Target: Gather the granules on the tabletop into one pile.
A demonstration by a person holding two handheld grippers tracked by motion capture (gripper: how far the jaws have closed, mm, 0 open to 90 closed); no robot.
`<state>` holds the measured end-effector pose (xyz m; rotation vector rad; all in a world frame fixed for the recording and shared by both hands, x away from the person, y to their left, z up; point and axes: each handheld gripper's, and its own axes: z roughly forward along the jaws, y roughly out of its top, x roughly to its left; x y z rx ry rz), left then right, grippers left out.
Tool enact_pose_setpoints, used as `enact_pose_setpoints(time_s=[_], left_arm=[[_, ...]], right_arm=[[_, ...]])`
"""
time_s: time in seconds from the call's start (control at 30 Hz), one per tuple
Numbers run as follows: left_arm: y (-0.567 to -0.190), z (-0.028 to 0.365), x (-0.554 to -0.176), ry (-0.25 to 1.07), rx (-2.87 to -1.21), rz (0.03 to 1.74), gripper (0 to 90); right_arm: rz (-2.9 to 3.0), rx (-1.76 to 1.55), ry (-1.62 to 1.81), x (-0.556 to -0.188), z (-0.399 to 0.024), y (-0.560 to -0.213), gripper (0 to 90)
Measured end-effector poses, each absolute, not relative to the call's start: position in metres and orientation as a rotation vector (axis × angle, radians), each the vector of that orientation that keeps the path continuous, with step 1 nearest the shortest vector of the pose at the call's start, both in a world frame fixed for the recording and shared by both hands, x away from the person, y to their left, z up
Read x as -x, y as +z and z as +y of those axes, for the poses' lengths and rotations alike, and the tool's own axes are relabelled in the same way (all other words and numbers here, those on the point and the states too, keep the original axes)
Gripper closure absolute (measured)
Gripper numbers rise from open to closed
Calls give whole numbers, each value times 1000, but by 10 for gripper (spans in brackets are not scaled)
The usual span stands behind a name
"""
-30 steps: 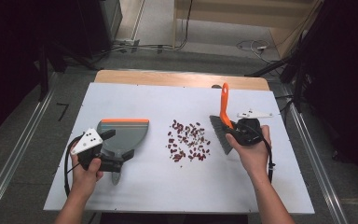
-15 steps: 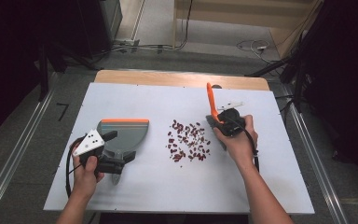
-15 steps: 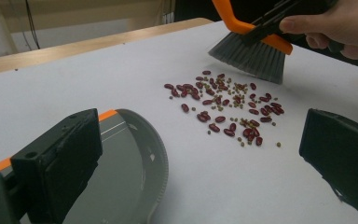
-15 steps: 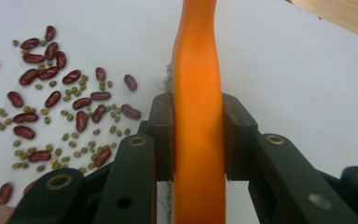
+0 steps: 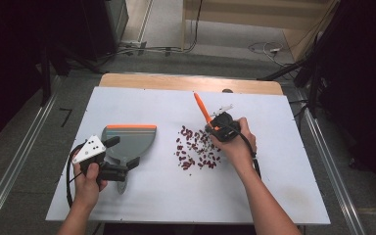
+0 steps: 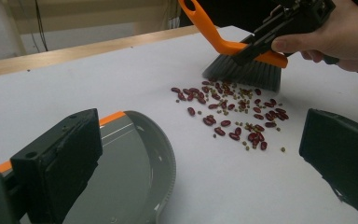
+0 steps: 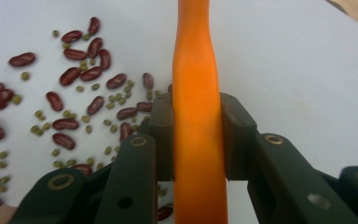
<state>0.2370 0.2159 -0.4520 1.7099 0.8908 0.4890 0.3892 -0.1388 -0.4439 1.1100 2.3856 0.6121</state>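
Right gripper (image 7: 198, 135) clamping orange brush (image 7: 196, 93)

Bright even light, blurred close-ups

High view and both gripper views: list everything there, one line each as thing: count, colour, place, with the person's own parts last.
Table: one, white top with a wooden far edge, centre of the high view.
Dustpan: one, grey with an orange lip, on the table's left part.
Brush: one, orange handle and grey bristles, at the far edge of the spill.
Beans: many, dark red, scattered mid-table.
Small peas: many, green, mixed among the beans.
Left gripper: one, black, jaws apart over the dustpan.
Right gripper: one, black, clamped on the brush handle.
Hands: two, left hand, right hand.
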Motion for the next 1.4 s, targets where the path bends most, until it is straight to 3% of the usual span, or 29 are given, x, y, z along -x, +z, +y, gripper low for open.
enact_pose_setpoints(time_s=[0.47,0.9,1.4], left_arm=[[-452,214,-237,512,-1708,904,0],[-453,216,-237,517,-1707,913,0],[-453,215,-237,516,-1702,916,0]], right_arm=[[2451,-1074,688,-375,-137,-434,690],[2422,-1095,606,-405,-131,-440,689],[2467,-1020,715,-380,-124,-422,689]])
